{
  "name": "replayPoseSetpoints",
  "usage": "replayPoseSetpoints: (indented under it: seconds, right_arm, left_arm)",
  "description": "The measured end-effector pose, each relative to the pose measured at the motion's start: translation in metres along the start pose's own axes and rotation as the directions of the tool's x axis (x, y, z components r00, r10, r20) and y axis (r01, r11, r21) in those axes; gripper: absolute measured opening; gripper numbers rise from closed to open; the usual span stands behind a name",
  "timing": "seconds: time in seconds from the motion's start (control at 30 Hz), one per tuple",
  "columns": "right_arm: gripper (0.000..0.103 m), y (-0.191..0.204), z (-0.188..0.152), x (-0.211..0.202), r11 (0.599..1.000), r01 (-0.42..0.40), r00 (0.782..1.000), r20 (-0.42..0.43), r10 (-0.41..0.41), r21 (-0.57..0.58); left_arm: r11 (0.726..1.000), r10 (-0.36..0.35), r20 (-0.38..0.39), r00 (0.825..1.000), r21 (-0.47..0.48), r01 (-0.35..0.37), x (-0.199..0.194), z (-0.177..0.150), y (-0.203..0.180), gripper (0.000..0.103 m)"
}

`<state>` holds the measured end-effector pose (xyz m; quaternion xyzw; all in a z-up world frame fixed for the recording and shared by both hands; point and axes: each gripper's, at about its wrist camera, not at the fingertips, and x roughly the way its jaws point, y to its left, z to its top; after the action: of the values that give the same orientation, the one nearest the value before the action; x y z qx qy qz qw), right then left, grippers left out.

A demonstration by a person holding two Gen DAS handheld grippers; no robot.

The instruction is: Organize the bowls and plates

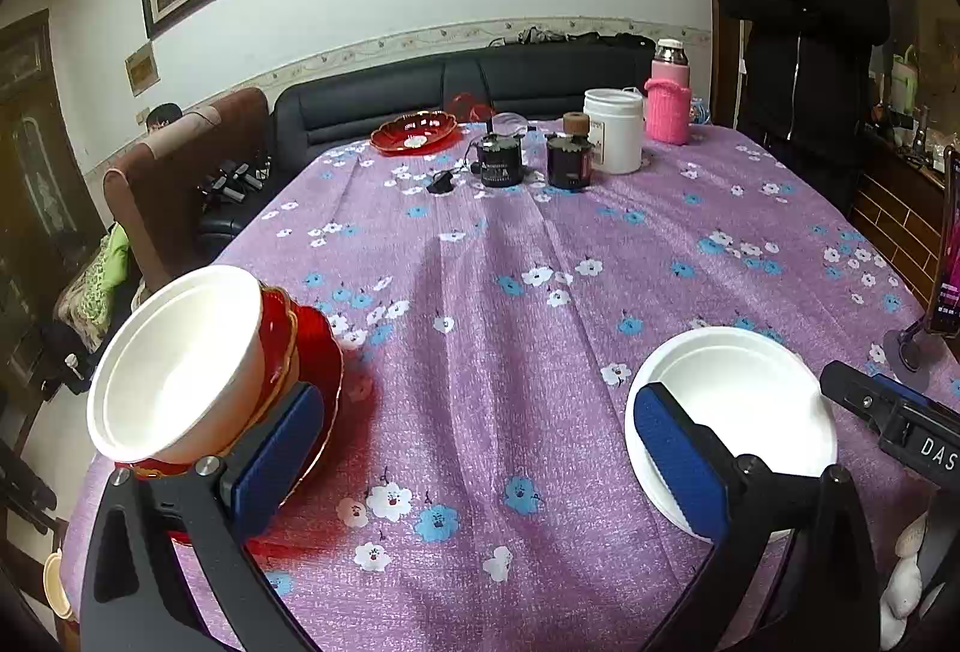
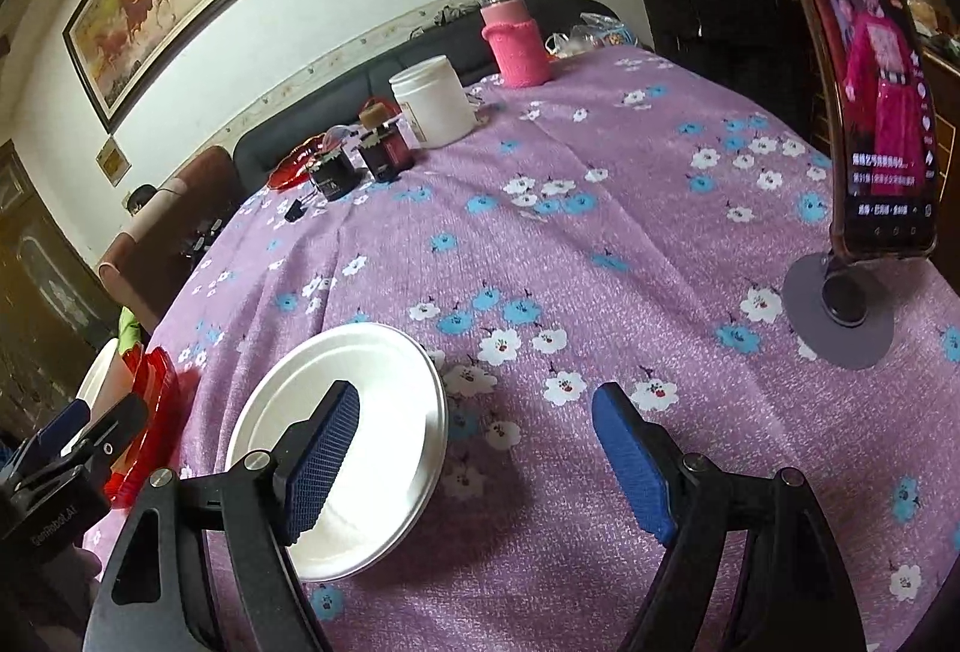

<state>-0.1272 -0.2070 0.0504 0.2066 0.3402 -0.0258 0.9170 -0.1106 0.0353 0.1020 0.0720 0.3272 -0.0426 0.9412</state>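
Plain white foam plate (image 2: pixel 360 412) flat on purple cloth near-left, R gripper (image 2: pixel 474 463) jaws spread w/ nothing pinched; L gripper (image 1: pixel 474 463) spread too.

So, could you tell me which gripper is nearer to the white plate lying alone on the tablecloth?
Right. The right gripper hangs open at the white plate, one finger over it. The left gripper is farther off, beside the stacked white bowl.

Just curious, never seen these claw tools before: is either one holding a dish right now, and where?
Neither. The left gripper and right gripper both stand open over the tablecloth; the white plate lies untouched between them.
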Motion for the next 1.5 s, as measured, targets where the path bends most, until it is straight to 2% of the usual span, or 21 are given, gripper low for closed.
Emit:
replayPoseSetpoints:
  seconds: [0.27, 0.37, 0.47, 0.63, 0.87, 1.0, 1.23, 1.3, 1.37, 1.5]
  right_arm:
    - [0.084, -0.003, -0.001, 0.006, 1.000, -0.013, 1.000, -0.029, 0.013, 0.012]
    - [0.084, -0.001, -0.002, 0.009, 1.000, -0.013, 0.999, -0.045, 0.013, -0.001]
    - [0.084, 0.002, -0.002, 0.010, 1.000, -0.017, 0.998, -0.058, 0.016, -0.015]
    - [0.083, 0.004, -0.003, 0.015, 0.999, -0.027, 0.996, -0.083, 0.025, -0.028]
    - [0.067, 0.010, -0.008, 0.026, 0.998, -0.017, 0.991, -0.131, 0.009, -0.060]
    - [0.066, 0.012, -0.009, 0.029, 0.997, -0.020, 0.990, -0.140, 0.010, -0.068]
    - [0.066, 0.011, -0.010, 0.036, 0.998, -0.021, 0.987, -0.160, 0.011, -0.063]
    - [0.066, 0.010, -0.011, 0.038, 0.998, -0.022, 0.987, -0.163, 0.012, -0.059]
    - [0.066, 0.010, -0.011, 0.039, 0.998, -0.022, 0.986, -0.164, 0.012, -0.063]
    - [0.066, 0.013, -0.013, 0.041, 0.997, -0.026, 0.985, -0.171, 0.013, -0.074]
  left_arm:
    - [1.000, -0.011, -0.060, 0.998, -0.003, 0.011, 0.017, -0.002, 0.000, 0.103]
    - [0.998, -0.048, -0.116, 0.992, -0.041, 0.044, 0.031, 0.000, 0.005, 0.103]
    - [0.989, -0.116, -0.166, 0.979, -0.108, 0.098, 0.044, 0.002, 0.011, 0.103]
    - [0.977, -0.181, -0.207, 0.961, -0.147, 0.153, 0.061, 0.002, 0.002, 0.103]
    - [0.974, -0.221, -0.262, 0.939, -0.104, 0.201, 0.082, 0.001, -0.031, 0.103]
    - [0.974, -0.223, -0.268, 0.937, -0.087, 0.207, 0.087, -0.002, -0.041, 0.102]
    - [0.972, -0.236, -0.288, 0.928, -0.084, 0.221, 0.097, -0.008, -0.049, 0.094]
    - [0.973, -0.230, -0.290, 0.929, -0.075, 0.218, 0.098, -0.008, -0.051, 0.092]
    - [0.976, -0.216, -0.288, 0.933, -0.055, 0.209, 0.098, -0.009, -0.054, 0.084]
    - [0.981, -0.190, -0.272, 0.943, -0.012, 0.194, 0.094, -0.010, -0.060, 0.080]
